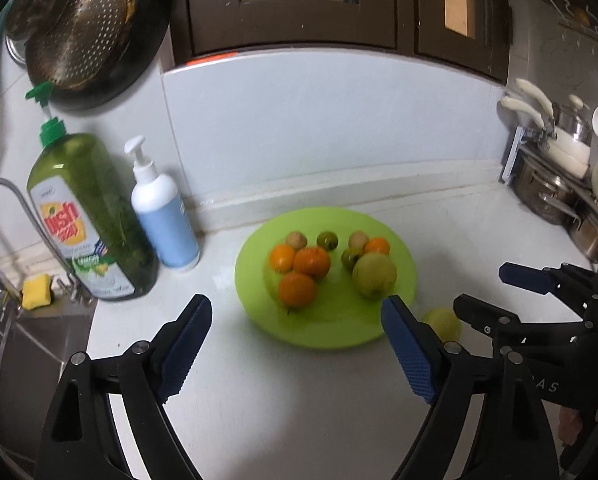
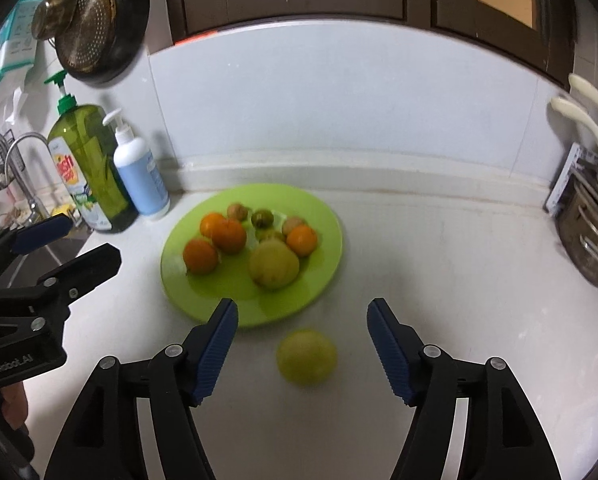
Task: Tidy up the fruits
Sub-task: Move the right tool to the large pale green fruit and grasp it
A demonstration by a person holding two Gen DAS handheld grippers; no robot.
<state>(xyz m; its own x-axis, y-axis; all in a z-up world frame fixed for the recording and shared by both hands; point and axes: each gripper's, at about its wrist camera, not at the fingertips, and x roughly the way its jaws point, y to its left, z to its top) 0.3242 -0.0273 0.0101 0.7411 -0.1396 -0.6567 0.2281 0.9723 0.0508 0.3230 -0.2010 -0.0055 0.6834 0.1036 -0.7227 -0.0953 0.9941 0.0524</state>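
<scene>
Near green plate (image 2: 171, 276), yellow fruit (image 2: 306, 356) is sitting alone. You are holding right gripper (image 2: 302, 334) wide, empty; center fruit, squeeze softly. Left gripper (image 1: 297, 334) waiting wide, empty.

1. The white counter (image 2: 439, 264) runs from the sink edge on the left to a rack of steel pots on the right, with a pale backsplash behind it.
2. A round lime-green plate (image 2: 179, 280) sits flat on the counter, near the back wall and left of the middle.
3. A single yellow-green fruit (image 2: 306, 356) lies on the bare counter just in front of the plate's near rim, apart from it.
4. At the back left corner a tall green dish-soap bottle (image 1: 89, 216) stands upright beside the sink.
5. A smaller white-and-blue pump bottle (image 1: 165, 216) stands just beside it, close to the plate's left edge.
</scene>
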